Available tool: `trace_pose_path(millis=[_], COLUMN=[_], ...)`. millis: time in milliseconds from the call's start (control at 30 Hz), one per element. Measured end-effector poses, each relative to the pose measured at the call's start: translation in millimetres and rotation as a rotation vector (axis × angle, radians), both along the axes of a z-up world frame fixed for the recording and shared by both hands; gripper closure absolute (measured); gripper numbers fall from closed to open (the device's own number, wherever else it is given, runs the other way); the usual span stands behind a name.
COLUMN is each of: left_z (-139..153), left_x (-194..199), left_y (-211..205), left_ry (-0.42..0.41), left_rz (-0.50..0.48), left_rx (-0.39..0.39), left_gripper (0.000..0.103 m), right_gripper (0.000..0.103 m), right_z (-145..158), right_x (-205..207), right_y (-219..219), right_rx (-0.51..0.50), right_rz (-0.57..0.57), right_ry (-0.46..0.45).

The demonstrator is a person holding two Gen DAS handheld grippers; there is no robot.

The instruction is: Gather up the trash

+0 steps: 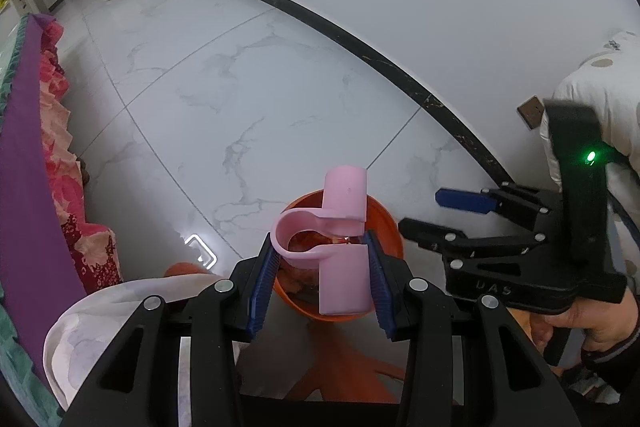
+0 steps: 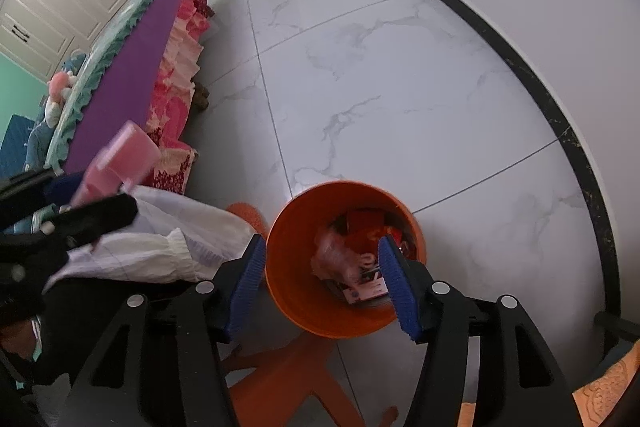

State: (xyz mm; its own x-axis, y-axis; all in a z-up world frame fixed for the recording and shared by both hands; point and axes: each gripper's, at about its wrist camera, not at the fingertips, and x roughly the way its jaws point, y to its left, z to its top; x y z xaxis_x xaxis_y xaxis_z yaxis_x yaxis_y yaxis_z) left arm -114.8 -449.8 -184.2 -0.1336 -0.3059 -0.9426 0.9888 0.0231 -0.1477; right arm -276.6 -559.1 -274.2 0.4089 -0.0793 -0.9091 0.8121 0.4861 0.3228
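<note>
The left gripper [image 1: 320,267] grips a pink clip [image 1: 336,239] above the orange bin [image 2: 344,263] — the right gripper [image 2: 322,283] hangs wide open, empty, beside it.

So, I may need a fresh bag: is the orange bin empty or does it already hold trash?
Holds trash: the orange bin contains red wrappers and crumpled plastic.

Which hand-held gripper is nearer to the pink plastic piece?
Left. The left hand-held gripper has the pink plastic piece between its fingers, above the orange bin. The right hand-held gripper is open and apart from it, over the bin.
</note>
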Motion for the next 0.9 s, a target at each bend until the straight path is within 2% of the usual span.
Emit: trace_pose_path(millis=[333,433,900], left_z=[0,0,10], left_x=[-17,-18,-15], left_y=[-4,-5,0], left_ry=[-0.003,-0.014,-0.014], left_rz=[-0.058,-0.060,-0.052], left_rx=[-0.005,-0.011,-0.035], left_gripper=[0.058,0.049,0.049], right_gripper=[0.044,0.044,0.044], right_z=[17,17,39], right_x=[-10,-11,-6], right_y=[-8,-9,-4], right_rx=[-0.040,-0.041,-0.071], right_rz=[-0.028,-0.034,-0.026], right_ry=[-0.003,-0.002,-0.034])
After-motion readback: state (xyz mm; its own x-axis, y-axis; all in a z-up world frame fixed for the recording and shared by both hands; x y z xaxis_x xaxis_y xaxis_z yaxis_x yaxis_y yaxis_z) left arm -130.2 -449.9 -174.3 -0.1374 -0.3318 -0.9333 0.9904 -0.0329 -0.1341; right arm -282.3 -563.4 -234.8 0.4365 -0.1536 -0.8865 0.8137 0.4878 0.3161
